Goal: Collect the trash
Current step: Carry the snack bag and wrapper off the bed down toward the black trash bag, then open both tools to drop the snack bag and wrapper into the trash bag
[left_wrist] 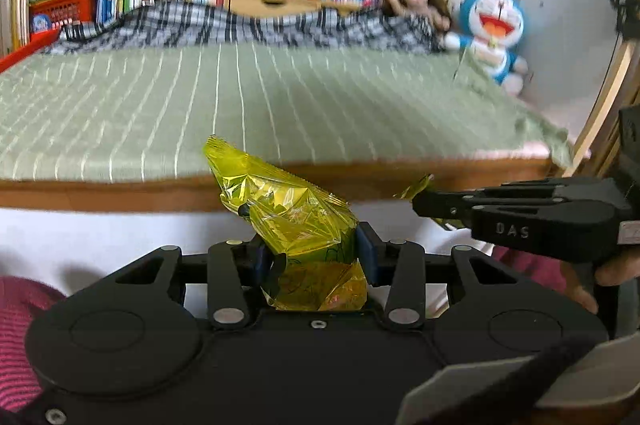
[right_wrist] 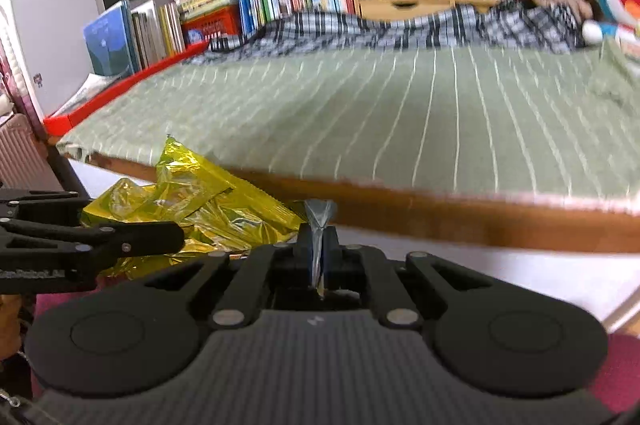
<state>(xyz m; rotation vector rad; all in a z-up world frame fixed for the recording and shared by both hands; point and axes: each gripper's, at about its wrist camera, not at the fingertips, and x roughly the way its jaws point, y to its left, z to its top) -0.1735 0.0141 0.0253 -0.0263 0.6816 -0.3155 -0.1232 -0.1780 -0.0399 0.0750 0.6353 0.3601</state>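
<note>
Both jaws are clenched on trash: the left gripper [left_wrist: 316,257] grasps a crumpled yellow wrapper [left_wrist: 292,221], and the right gripper [right_wrist: 319,257] pinches a thin silvery scrap [right_wrist: 319,221]. Ahead lies the bed [left_wrist: 280,105], its green striped sheet bare near the front edge, with a plaid blanket [left_wrist: 240,25], a doll [left_wrist: 416,1] and a plush toy [left_wrist: 492,29] along the far edge. Both pieces hang just off the front edge, so the pickup looks done. Next likely comes carrying them to a bin, which is not in view, and letting go there.
</note>
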